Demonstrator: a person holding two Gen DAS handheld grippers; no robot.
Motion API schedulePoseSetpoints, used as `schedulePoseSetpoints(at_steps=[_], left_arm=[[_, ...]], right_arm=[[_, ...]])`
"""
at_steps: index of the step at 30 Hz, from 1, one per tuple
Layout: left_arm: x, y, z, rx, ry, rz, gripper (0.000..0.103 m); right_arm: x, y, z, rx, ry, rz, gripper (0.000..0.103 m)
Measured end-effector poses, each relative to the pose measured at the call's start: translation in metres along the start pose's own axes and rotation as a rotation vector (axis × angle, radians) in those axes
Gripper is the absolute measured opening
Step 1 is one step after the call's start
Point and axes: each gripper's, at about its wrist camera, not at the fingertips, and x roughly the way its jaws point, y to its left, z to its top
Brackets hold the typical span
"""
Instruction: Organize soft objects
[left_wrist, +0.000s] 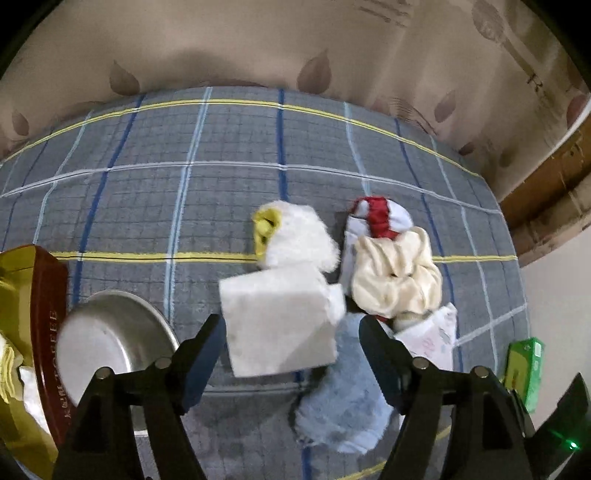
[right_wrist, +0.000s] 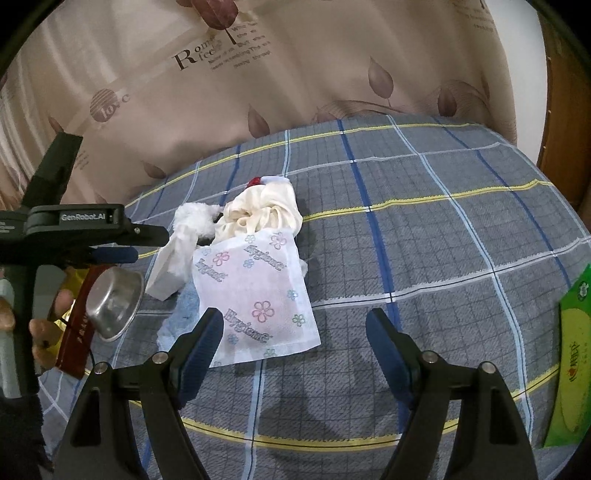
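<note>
A bed covered by a grey plaid quilt (right_wrist: 424, 229), crossed by blue, white and yellow lines, fills both views. Behind it hangs a beige curtain (right_wrist: 295, 74) printed with brown leaves; the large letters "Rom" and a round badge reading "love" can be read on it, while the smaller lines of print stay too blurred to make out.

The soft objects are gathered in one loose pile near the middle of the quilt. A white tissue pack (right_wrist: 255, 295) printed with pink, blue and green flowers and the repeated word "Hygiene" lies flat at the near edge of the pile. A light blue towel (left_wrist: 343, 391) is spread beneath. A white block-shaped sponge (left_wrist: 277, 321) is seen tilted between the wide-open jaws of the left gripper (left_wrist: 291, 354), untouched by either pad. Beyond it lie a cream satin cloth (left_wrist: 395, 273), bunched, a fluffy white and yellow piece (left_wrist: 295, 236), and a red and white cloth (left_wrist: 376, 218).

To the left a metal bowl (left_wrist: 110, 339) leans against a red and gold box (left_wrist: 48, 332) marked "TOFFEE". At the right edge a green packet (right_wrist: 576, 362) with red characters is seen.

The right gripper (right_wrist: 295, 343) is held with its jaws standing wide over the quilt, nothing between them but a corner of the tissue pack near the left pad.
</note>
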Motion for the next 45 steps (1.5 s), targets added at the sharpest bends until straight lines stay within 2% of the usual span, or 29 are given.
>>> schedulePoseSetpoints(at_steps=[16, 18, 25, 26, 27, 31, 45], left_arm=[[0.032, 0.001, -0.003, -0.003, 0.033, 0.030, 0.079], [0.034, 0.002, -0.005, -0.005, 0.033, 0.059, 0.079], [0.035, 0.012, -0.005, -0.064, 0.056, 0.057, 0.078], [0.035, 0.012, -0.005, -0.062, 0.050, 0.062, 0.076], [0.034, 0.012, -0.006, -0.059, 0.045, 0.065, 0.068], [0.030, 0.008, -0.007, -0.051, 0.035, 0.060, 0.065], [-0.009, 0.003, -0.033, 0.011, -0.018, 0.061, 0.063]], right_arm=[[0.006, -0.001, -0.002, 0.019, 0.024, 0.007, 0.077], [0.006, -0.001, -0.002, 0.018, 0.024, 0.005, 0.077], [0.006, -0.001, -0.002, 0.017, 0.023, 0.007, 0.077], [0.005, -0.001, -0.002, 0.017, 0.023, 0.005, 0.077], [0.005, -0.001, -0.002, 0.018, 0.023, 0.005, 0.077], [0.006, -0.001, -0.002, 0.017, 0.022, 0.004, 0.077], [0.008, 0.006, 0.000, -0.011, 0.011, 0.021, 0.077]])
